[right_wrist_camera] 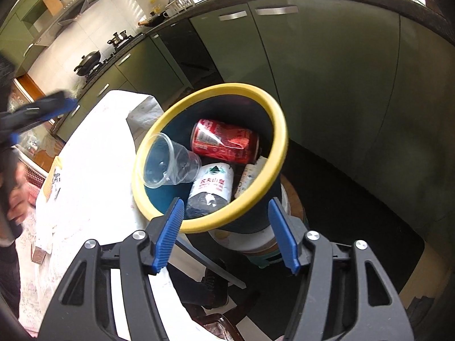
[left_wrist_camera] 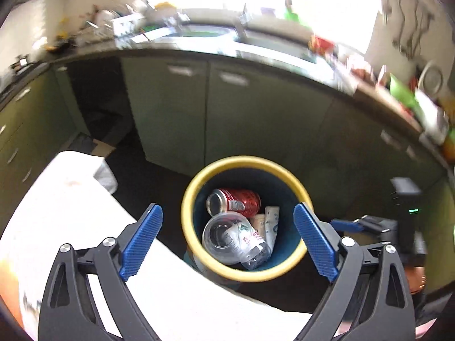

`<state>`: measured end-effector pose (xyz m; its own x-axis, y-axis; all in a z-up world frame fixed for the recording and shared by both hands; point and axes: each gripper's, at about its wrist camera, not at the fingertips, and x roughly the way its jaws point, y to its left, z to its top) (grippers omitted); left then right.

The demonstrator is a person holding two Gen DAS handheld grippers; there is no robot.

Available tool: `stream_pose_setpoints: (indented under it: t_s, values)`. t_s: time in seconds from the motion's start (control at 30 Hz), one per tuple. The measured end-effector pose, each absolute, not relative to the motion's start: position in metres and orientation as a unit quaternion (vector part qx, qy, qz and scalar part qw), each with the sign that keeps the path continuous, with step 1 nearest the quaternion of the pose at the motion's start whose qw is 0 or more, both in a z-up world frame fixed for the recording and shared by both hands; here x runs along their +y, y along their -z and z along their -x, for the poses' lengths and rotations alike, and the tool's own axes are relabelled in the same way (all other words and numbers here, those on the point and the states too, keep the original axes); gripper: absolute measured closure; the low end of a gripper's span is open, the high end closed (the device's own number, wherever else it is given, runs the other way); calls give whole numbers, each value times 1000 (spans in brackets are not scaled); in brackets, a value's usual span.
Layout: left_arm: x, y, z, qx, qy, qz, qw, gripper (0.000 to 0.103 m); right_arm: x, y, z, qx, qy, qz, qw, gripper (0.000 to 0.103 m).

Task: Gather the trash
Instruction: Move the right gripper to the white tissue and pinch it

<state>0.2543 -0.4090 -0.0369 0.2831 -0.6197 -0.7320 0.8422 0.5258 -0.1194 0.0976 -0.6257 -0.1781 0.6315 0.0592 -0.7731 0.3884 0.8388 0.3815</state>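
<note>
A round waste bin (right_wrist_camera: 280, 145) with a thick, smooth yellow rim and a dark blue inner wall is seen from above in both wrist views. Inside it lie a dented red metal drink can (right_wrist_camera: 224, 142) on its side, a clear thin-walled plastic cup (right_wrist_camera: 167, 163) tipped over, a crumpled transparent water bottle (right_wrist_camera: 212, 189) with a white label, and a small white printed carton (right_wrist_camera: 248, 177) leaning against the wall.

The left tool (left_wrist_camera: 227, 240) is held above the bin with its jaws spread wide; its ribbed blue pads (left_wrist_camera: 142, 240) flank the rim and nothing is gripped between them. The right tool (right_wrist_camera: 226, 231) is set half open, with its ridged blue pads either side of the bin's near edge, and it cannot be told whether they touch it.

Beside the bin, a surface covered in a white cloth (right_wrist_camera: 93, 153) is seen. Glossy green cabinet doors (right_wrist_camera: 327, 71) with flat metal handles curve behind.
</note>
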Motion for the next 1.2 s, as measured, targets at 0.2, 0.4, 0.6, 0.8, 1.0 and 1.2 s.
stream_pose_setpoints:
  t_s: [0.2, 0.4, 0.6, 0.8, 1.0, 1.2]
  values:
    - [-299, -6, -217, 315, 415, -95, 848, 5, -603, 174, -110, 427, 73, -251, 866, 44]
    - [-185, -17, -186, 282, 319, -73, 902, 5, -561, 158, -129, 433, 28, -214, 875, 44]
    - [-81, -9, -164, 283, 212, -48, 934, 5, -493, 136, -154, 439, -42, -162, 883, 44]
    - [-17, 12, -143, 304, 148, -44, 940, 5, -393, 130, -183, 457, -157, -108, 869, 44]
    - [24, 29, -129, 313, 134, -18, 940, 5, -307, 132, -214, 475, -216, -70, 850, 48]
    - [37, 41, -125, 322, 138, -4, 937, 5, -275, 142, -228, 491, -216, -42, 843, 55]
